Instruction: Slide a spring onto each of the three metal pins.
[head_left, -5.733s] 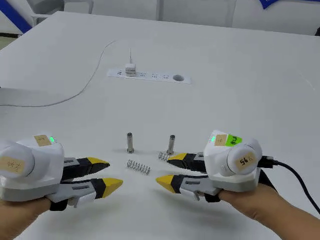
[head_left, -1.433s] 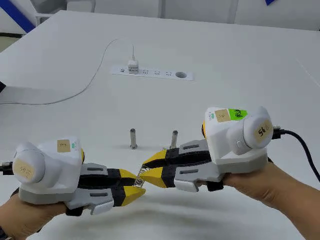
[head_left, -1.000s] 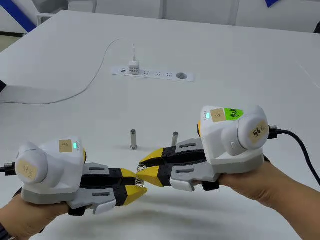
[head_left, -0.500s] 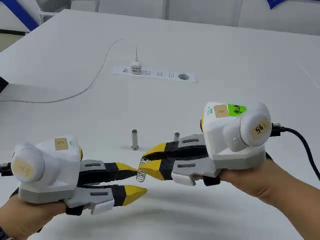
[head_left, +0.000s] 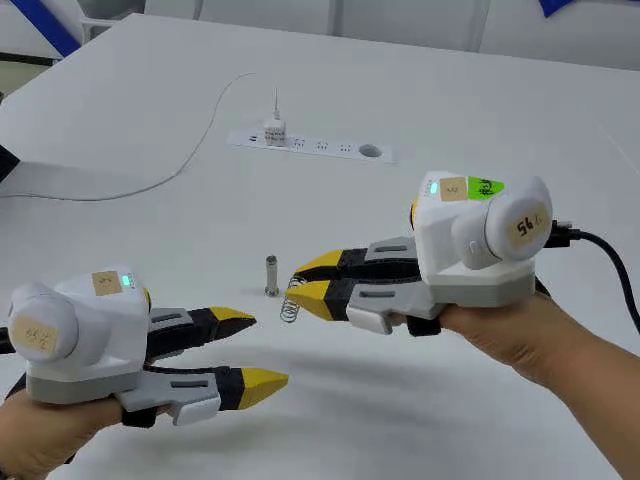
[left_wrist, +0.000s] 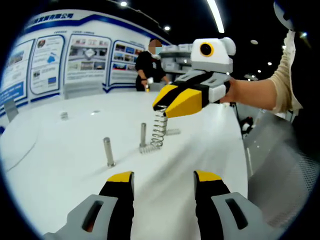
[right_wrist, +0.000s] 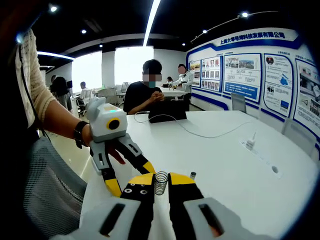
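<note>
Right hand-held gripper (head_left: 293, 282), centre of the head view: jaws pinched on the top coils of a spring (head_left: 290, 306), which hangs tilted below the yellow tips, its free end low over the desk (head_left: 480, 120). Gripping the top probably leaves the open lower end clear to drop over a pin. In the left gripper view the spring hangs just right of the far pin (left_wrist: 143, 136), beside it and not yet over it; contact at the base cannot be judged. The near pin (head_left: 271, 275) stands upright and bare, left of the spring. Left hand-held gripper (head_left: 248, 348), lower left: jaws apart, holding nothing, apparently waiting clear. A loose spring (left_wrist: 172, 131) lies flat behind. Parts sit directly on the desk.
</note>
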